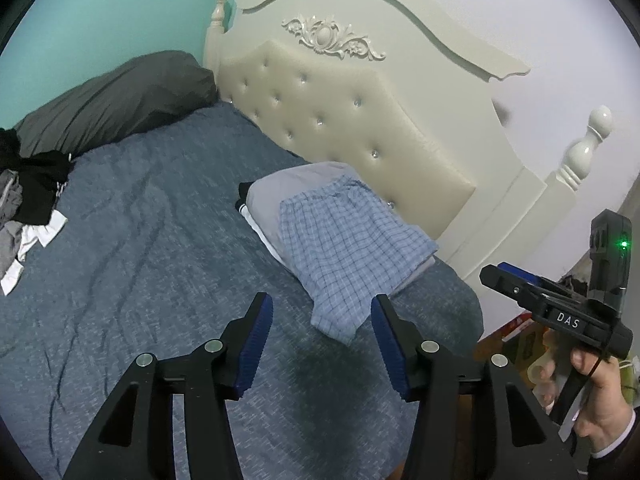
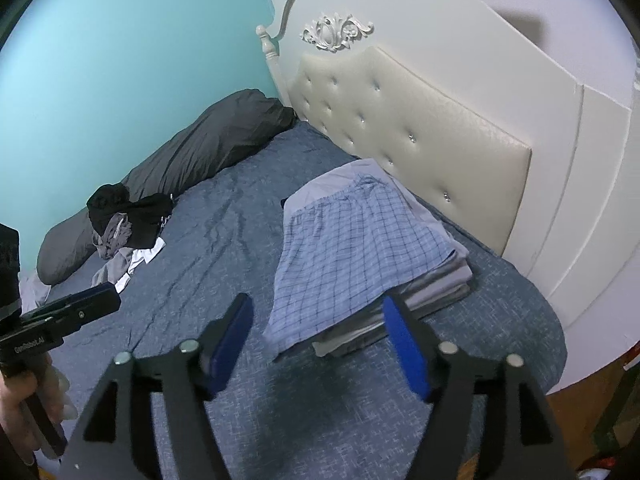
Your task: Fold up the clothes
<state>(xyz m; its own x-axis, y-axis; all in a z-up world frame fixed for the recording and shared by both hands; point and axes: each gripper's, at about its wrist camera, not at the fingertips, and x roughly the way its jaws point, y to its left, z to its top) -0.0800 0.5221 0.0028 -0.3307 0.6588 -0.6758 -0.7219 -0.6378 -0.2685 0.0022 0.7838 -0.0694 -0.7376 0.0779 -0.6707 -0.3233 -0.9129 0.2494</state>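
plaid shorts [image 2: 352, 256] atop folded stack [image 2: 432, 292], bed [image 2: 208, 220]

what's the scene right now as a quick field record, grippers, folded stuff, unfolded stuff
left hand-held gripper: open, empty, above bed
right hand-held gripper: open, empty
folded stack: near headboard, plaid garment on top
unfolded pile: far side, beside dark pillow
surface: blue bedspread
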